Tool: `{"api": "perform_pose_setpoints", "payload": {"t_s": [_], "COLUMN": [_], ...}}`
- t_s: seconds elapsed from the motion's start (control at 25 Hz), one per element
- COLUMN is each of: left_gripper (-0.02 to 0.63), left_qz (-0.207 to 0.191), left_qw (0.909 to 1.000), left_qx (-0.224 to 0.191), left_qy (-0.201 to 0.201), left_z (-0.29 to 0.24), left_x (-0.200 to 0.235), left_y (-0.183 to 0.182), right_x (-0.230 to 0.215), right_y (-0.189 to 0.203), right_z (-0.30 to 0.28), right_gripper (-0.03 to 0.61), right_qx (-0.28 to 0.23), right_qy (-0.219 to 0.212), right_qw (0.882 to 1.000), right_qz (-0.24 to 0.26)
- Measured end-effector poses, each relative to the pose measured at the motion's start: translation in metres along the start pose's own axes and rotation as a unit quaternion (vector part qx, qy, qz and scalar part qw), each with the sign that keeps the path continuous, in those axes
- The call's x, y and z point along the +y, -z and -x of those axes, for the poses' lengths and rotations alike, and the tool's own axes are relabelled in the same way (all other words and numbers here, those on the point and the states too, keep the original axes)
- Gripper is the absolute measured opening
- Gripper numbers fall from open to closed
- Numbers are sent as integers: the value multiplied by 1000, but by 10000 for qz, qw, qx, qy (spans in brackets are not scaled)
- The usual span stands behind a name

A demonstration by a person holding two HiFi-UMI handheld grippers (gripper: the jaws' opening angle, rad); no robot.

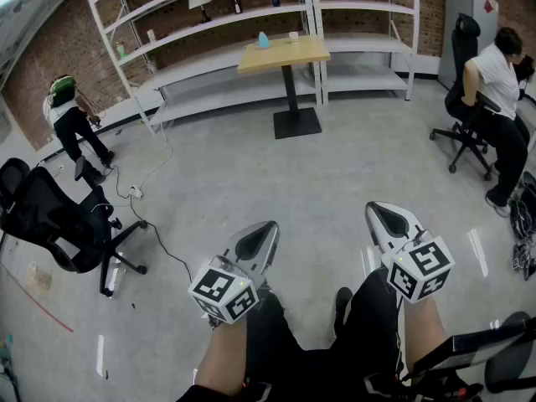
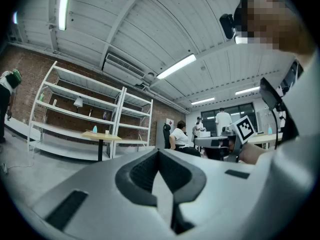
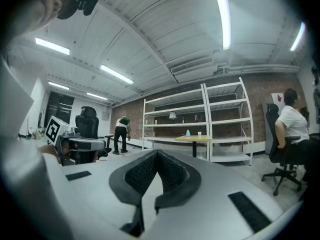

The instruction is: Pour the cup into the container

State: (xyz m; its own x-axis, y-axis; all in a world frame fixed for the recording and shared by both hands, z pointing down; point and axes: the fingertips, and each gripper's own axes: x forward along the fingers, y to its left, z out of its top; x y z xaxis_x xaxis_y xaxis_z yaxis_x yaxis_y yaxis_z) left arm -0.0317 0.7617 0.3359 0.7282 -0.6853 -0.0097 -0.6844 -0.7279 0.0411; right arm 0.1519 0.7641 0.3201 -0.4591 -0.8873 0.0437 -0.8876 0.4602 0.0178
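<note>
Left gripper (image 1: 266,229) and right gripper (image 1: 378,212): jaws pressed together, empty; open floor (image 1: 251,170) stretches to the far wooden table (image 1: 285,55); cup (image 1: 293,35) and blue item (image 1: 263,39) there are too small to discern.

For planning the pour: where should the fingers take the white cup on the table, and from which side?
Probably the side wall, approached level from its right: the cup stands upright with the blue object to its left. Details are too small to tell.

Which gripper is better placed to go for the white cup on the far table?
Left, marginally. The left gripper lines up closer with the white cup on the table; the right gripper sits further aside. Both are shut, empty and far away.
</note>
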Motion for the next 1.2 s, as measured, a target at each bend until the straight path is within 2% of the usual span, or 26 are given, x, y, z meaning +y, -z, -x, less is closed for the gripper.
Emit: {"api": "perform_pose_setpoints", "payload": {"t_s": [0.16,0.36,0.76,1.0,1.2], "left_gripper": [-8,-8,-8,-8,-8], "left_qz": [29,39,119,292,222], "left_qw": [10000,10000,9999,9992,9994], "left_qx": [5,-28,41,236,222], "left_qy": [-31,10,63,111,143], "left_z": [-3,-4,-5,-23,-42], "left_x": [1,0,-1,18,39], "left_y": [2,0,12,37,32], "right_x": [-5,0,0,-10,-19], "right_y": [0,-3,-4,17,19], "right_z": [1,1,2,-25,-56], "right_gripper": [0,0,0,0,0], "right_qx": [-1,-7,-110,15,14], "right_qy": [-13,-9,-21,-17,-86], "right_qw": [10000,9998,9999,9999,9998], "right_qz": [-41,176,-63,-105,-181]}}
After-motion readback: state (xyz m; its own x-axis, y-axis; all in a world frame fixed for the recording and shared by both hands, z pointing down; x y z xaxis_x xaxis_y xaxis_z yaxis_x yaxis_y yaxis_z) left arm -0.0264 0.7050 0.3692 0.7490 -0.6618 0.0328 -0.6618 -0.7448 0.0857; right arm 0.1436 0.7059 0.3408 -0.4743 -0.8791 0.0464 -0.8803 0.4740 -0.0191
